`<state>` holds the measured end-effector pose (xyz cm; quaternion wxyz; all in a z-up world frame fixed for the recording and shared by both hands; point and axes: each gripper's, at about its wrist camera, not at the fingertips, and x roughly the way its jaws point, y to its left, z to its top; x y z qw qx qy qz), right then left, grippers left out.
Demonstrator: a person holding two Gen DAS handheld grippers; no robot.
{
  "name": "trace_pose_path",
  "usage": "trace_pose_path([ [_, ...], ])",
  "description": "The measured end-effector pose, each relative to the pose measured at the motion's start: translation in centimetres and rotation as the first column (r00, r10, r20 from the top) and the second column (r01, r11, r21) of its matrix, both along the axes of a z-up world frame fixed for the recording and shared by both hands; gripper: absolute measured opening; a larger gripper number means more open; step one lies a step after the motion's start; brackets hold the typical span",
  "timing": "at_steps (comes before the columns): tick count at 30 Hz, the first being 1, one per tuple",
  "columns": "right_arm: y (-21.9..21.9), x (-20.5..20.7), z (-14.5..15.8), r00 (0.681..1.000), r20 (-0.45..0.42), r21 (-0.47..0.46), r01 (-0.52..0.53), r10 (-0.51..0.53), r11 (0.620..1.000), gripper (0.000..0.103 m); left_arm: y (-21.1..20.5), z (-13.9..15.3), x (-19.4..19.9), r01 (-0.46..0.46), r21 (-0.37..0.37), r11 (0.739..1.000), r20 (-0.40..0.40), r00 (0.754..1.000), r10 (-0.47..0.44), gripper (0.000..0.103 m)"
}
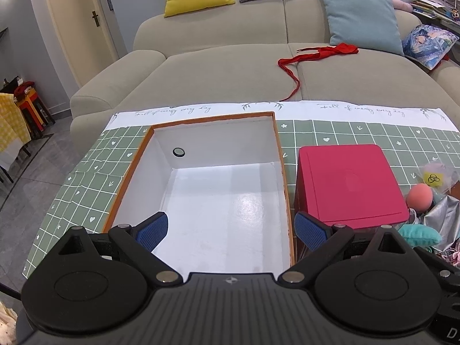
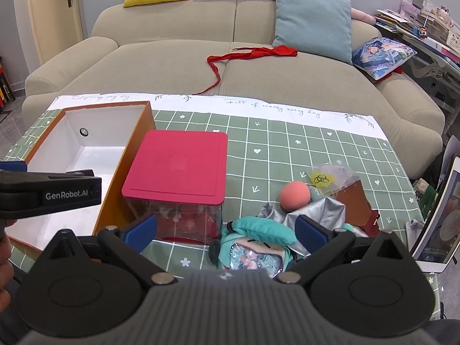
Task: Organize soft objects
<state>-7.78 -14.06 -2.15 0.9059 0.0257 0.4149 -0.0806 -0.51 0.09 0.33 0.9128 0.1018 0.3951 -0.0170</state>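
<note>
Nearest my right gripper (image 2: 227,231), which I see spread wide and holding nothing, lies the teal plush doll (image 2: 253,244), directly right of the red-lidded box (image 2: 175,166) and close to its front corner. My left gripper (image 1: 231,230) is equally wide and empty, hanging over the near end of the orange-rimmed white box (image 1: 201,195), which sits immediately left of the red-lidded box; from this angle I cannot say whether the two boxes touch. To the right of the red-lidded box and a little beyond the doll I see a crumpled silver fabric piece (image 2: 313,210), with a pink ball (image 2: 294,195) resting against its far edge. Just past the ball lies a clear bag with a yellow hazard label (image 2: 330,176), its contents too blurred for me to name. Everything stands on the green checked tablecloth (image 2: 287,143). Far beyond the red-lidded box, a red ribbon (image 2: 250,53) trails across the beige sofa (image 2: 172,57).
</note>
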Motion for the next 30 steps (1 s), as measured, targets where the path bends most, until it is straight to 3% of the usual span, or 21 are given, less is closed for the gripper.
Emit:
trace_pose_path([
  [7,-3.4,-0.2,-1.3,0.999,-0.036,0.024,0.014,-0.014,1.000,0.100,-0.4,0.0,-0.4,0.019,-0.001,1.000,0.013,1.000,-0.019,0.103],
  [13,-8.9,-0.8,-2.5,0.990,-0.061,0.025,0.126,-0.124,0.992,0.100,-1.7,-0.3,-0.9,0.074,0.005,0.997,0.014,0.997,-0.074,0.103],
  [20,-13.6,-0.7,-5.5,0.967,-0.150,0.023,0.213,-0.207,0.977,0.100,-4.1,-1.7,-1.6,0.138,-0.030,0.990,-0.008,0.990,-0.139,0.103],
  [30,-18.7,-1.2,-9.6,0.921,-0.210,0.183,0.366,-0.327,0.912,0.100,-8.5,-5.2,-3.0,0.317,-0.066,0.946,-0.090,0.942,-0.322,0.103],
])
